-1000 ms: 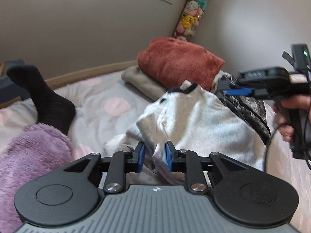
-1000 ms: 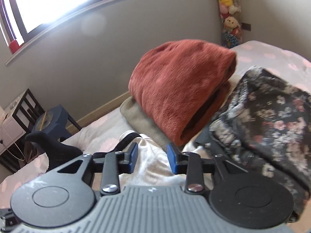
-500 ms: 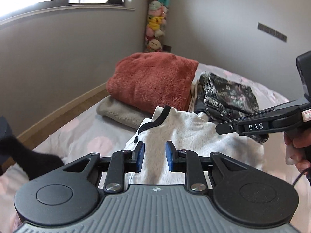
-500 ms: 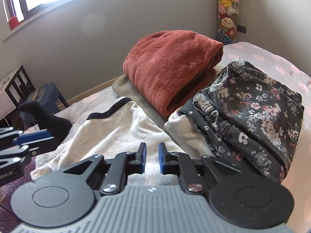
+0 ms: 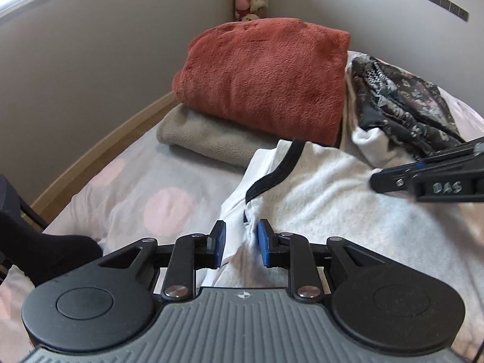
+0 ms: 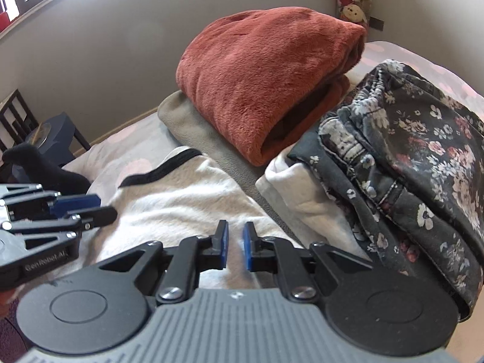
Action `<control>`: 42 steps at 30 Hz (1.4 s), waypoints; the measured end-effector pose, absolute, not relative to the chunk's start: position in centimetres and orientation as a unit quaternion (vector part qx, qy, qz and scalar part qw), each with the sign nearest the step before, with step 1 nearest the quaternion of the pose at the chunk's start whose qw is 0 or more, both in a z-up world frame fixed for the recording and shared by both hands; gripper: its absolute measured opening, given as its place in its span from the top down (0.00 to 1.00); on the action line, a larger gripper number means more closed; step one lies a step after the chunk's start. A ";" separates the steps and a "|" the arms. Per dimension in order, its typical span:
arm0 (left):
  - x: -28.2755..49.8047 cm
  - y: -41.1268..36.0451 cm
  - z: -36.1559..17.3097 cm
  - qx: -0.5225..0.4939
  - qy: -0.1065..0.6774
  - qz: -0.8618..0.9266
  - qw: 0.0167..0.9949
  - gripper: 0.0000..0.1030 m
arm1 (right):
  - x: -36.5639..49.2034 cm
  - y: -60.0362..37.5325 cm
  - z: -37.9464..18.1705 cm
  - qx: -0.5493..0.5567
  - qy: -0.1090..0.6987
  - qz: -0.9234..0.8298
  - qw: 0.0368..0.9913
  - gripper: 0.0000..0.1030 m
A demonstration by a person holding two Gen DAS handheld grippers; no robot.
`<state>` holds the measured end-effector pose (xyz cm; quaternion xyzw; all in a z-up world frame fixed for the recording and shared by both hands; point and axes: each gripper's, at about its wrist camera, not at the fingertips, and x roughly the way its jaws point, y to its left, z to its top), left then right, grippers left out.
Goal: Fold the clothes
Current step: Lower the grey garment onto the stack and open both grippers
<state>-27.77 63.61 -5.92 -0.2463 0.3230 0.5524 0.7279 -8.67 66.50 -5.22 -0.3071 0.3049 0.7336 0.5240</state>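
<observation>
- Step in hand looks like laying the white top (image 5: pixel 326 199) flat on the bed (image 5: pixel 145 181), just in front of the rust fleece (image 5: pixel 263 75) (that one's already folded, sitting on a beige layer).
- Left tool (image 5: pixel 241 243) has white cloth bunched between its narrow pads, so I'd say it's gripping the top.
- Right tool (image 6: pixel 235 246) is closing, nearly pinched, above the same top; whether it has cloth, I can't tell.
- Next, probably: smooth it out, then fold an edge over.
</observation>
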 end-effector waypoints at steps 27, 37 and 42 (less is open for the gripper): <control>-28.4 53.9 -4.5 -0.142 0.343 0.559 0.742 0.80 | -3.6 53.4 -3.4 -0.277 0.304 0.657 0.632 0.82; -28.3 50.9 -5.3 -0.150 0.328 0.535 0.764 0.80 | -9.6 44.8 -3.4 -0.205 0.304 0.694 0.619 0.83; -28.8 51.5 -6.9 -0.164 0.340 0.544 0.749 0.80 | -11.5 43.1 -6.0 -0.196 0.321 0.676 0.634 0.83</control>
